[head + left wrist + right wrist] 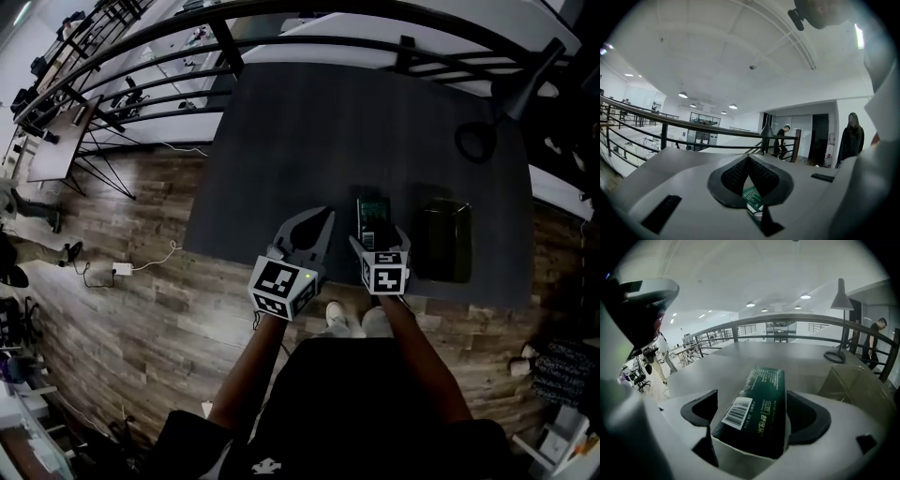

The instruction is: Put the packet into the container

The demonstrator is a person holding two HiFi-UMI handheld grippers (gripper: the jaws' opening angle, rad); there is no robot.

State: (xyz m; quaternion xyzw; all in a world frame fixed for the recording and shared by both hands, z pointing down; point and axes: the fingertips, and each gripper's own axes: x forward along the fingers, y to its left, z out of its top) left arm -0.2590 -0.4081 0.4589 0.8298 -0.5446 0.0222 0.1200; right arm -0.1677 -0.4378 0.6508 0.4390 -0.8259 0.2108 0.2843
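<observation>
A dark green packet point(373, 217) with a white barcode label lies flat on the dark grey table point(309, 141) near its front edge. My right gripper point(380, 239) stands open around the packet's near end point(757, 404); a gap shows beside the left pad. The clear, dark-tinted container point(443, 241) stands just right of it, also visible in the right gripper view point(855, 383). My left gripper point(321, 220) hovers left of the packet, shut, its tips point(748, 160) meeting. A strip of the green packet point(752, 196) shows through the gap under them.
A black desk lamp point(525, 89) with a ring base point(476, 141) stands at the table's far right. A black railing point(281, 42) runs behind the table. Wooden floor lies to the left. Two people point(851, 136) stand in the background.
</observation>
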